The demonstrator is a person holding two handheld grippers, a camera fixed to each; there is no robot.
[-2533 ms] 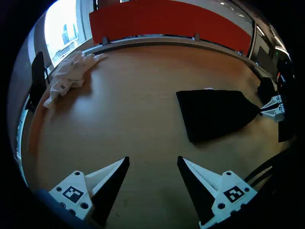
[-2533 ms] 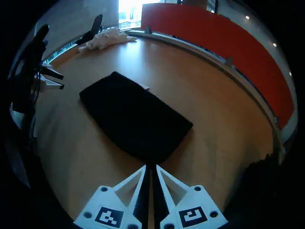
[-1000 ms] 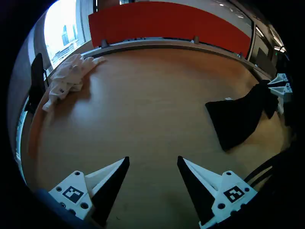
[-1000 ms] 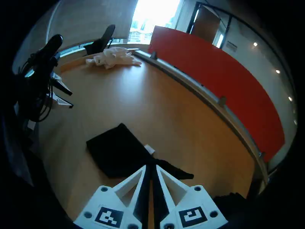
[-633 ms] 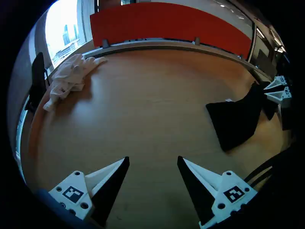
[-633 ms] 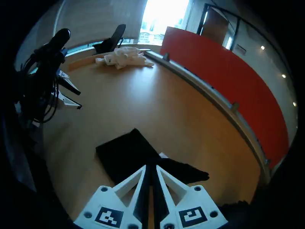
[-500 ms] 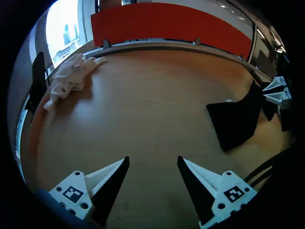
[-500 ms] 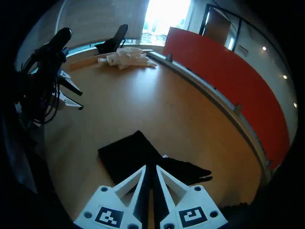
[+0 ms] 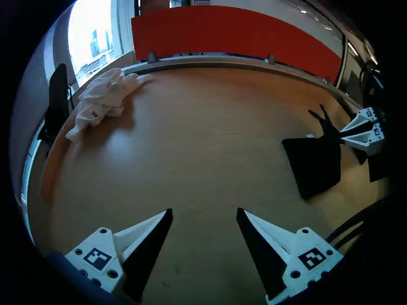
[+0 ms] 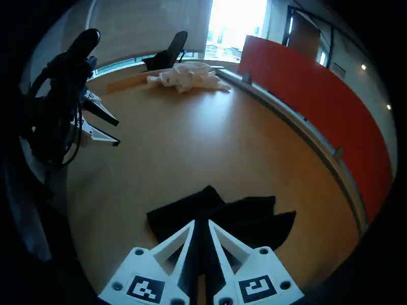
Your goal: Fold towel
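**Nearest.** The right tool (image 10: 202,222) has its fingers pressed together, pinching a fold of the black towel (image 10: 239,217). The pinched part is raised off the counter (image 10: 193,147). The rest of the towel lies bunched and partly doubled just beyond the fingertips. The left tool (image 9: 204,210) is spread wide, holds nothing and hovers over bare wood, well apart from the towel.

**Step in hand.** By judgement, a fold is under way, with one end of the towel being carried over the part that rests flat. The fold is not yet laid, since peaks of cloth stand up at the pinch in the left gripper view. The next move calls for lowering the held end onto the flat part with edges matched, then opening the fingers. The idle left tool could pin the flat part to stop it dragging.

**Middle distance.** Broad bare counter lies between the towel and everything else, giving free room to sweep or reposition.

**Far.** A white cloth heap (image 9: 104,96) sits at the far corner, well clear of the work. The counter's far edge runs along a rail under a red partition (image 9: 234,30). A dark chair (image 9: 56,101) stands beyond the counter's edge by a bright window (image 9: 94,38).
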